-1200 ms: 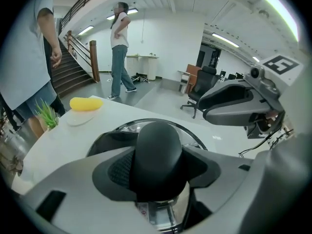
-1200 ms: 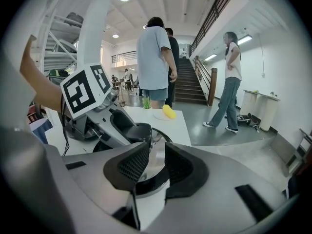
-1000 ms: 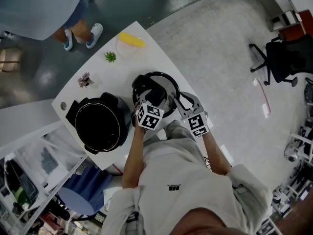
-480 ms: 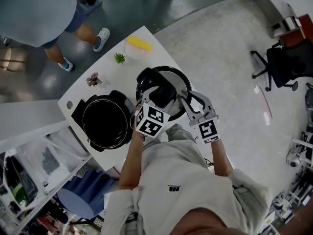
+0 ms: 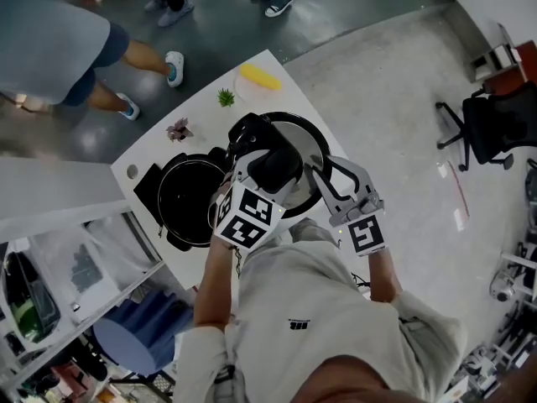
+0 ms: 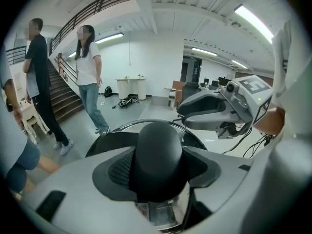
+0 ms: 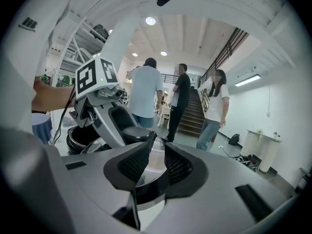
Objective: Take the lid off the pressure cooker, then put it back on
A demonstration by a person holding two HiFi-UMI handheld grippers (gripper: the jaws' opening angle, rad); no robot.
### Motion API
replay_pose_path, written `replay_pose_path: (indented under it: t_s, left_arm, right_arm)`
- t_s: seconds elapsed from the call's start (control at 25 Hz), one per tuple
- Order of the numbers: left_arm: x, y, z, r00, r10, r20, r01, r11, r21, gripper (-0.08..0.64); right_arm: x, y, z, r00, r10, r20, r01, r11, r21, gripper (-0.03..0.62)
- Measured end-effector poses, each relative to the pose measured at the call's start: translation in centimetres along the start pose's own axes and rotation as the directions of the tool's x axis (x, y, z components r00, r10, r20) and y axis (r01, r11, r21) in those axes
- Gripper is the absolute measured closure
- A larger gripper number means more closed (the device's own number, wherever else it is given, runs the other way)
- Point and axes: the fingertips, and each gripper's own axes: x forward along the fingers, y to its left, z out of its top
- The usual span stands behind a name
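Note:
The pressure cooker's lid [image 5: 300, 134], round with a chrome rim and a black handle, hangs above the white table [image 5: 205, 116]. My left gripper [image 5: 270, 171] is shut on the lid's black knob [image 6: 158, 150], which fills the space between its pads. From the right, my right gripper [image 5: 321, 177] is shut on the lid's rim [image 7: 151, 169], pads close together. The open black cooker pot [image 5: 186, 201] stands on the table, left of and below the lid. In the right gripper view the pot [image 7: 80, 138] shows behind the left gripper [image 7: 105, 106].
A yellow thing on a plate [image 5: 258, 77] and two small plants [image 5: 225, 97] [image 5: 179, 129] sit at the table's far end. Several people stand beyond the table. An office chair [image 5: 495, 120] is at the right, a shelf unit [image 5: 59, 284] at the lower left.
Both grippers have risen together with the lid, which looks larger and now overlaps the pot's right rim. The people behind the table have shifted.

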Motion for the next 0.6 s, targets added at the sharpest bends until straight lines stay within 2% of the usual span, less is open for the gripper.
replay_pose_path:
  t_s: [0.36,0.6]
  left_arm:
    - [-6.5,2.5,-4.7,1.0,0.018,-0.022,-0.018,1.0,-0.018,0.273]
    - [-9.8,4.4,-8.7,0.998,0.018,-0.057,-0.019,0.999,-0.026,0.273]
  right_arm:
    - [3.4,7.2,3.4,0.992,0.122,0.031,-0.121,0.992,-0.029,0.492]
    - [5.9,11.8,4.3,0.986,0.167,0.023,-0.167,0.986,-0.016,0.494]
